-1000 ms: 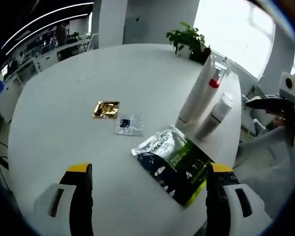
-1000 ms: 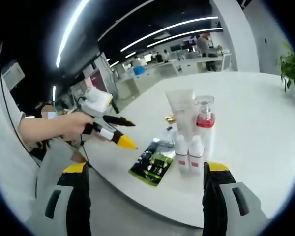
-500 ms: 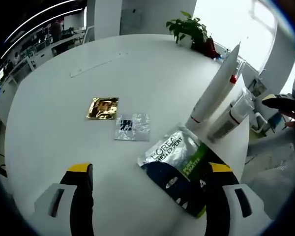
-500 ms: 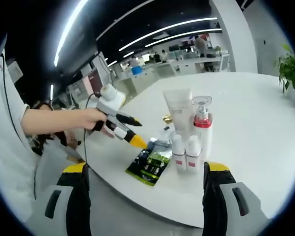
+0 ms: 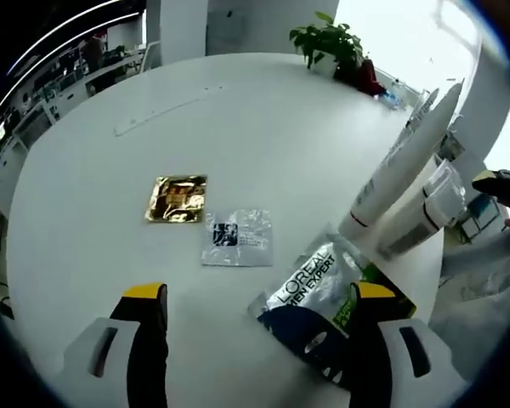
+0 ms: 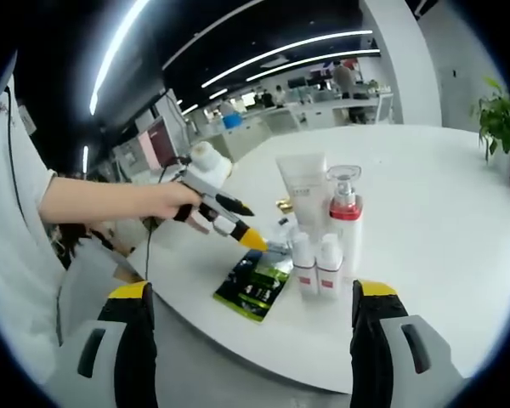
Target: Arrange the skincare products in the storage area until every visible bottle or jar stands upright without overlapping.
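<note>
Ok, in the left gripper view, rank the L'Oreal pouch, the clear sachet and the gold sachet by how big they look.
1. L'Oreal pouch, clearly the largest, though it also lies nearest the camera.
2. Clear sachet and gold sachet: these look about alike. The clear one seems slightly bigger, but it lies closer, so I would not rank them.

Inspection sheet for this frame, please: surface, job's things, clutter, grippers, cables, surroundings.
Surface: round white table.
Job's things: white tube, pump bottle and two small bottles upright, grouped near the table edge.
Clutter: gold sachet, clear sachet, L'Oreal pouch lying flat.
Grippers: left gripper above the pouch, jaws open; right gripper off the table edge, jaws open.
Cables: dark cable below the hand.
Surroundings: potted plant, office desks behind.
</note>
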Demonstrator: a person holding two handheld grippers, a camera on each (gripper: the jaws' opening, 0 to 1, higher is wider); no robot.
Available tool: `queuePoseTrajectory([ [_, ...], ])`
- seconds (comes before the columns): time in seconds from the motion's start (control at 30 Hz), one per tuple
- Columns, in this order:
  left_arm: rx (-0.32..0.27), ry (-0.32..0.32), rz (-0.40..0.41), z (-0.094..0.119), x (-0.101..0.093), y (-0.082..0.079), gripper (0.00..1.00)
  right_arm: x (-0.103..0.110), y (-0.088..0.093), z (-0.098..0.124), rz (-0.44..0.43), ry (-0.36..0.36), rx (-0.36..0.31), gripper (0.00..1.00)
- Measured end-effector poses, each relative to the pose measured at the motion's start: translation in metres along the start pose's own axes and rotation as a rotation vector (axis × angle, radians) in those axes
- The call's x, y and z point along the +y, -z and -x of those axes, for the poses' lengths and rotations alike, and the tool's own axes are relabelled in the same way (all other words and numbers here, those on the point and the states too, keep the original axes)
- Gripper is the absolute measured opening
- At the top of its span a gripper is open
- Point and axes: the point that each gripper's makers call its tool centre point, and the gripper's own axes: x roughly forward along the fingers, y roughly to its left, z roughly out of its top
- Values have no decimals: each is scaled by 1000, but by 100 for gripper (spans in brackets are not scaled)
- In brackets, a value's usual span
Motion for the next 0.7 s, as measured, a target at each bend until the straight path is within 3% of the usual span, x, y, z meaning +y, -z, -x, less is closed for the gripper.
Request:
queuePoseTrajectory([
  [0.3,15,-21,-18,-15,10,-12,71,-1,0,-1,-2,4,2,96],
  [0.7,62,-26,-86,-32,17,-14,59,-1,-1,-2,-5,9,0,96],
])
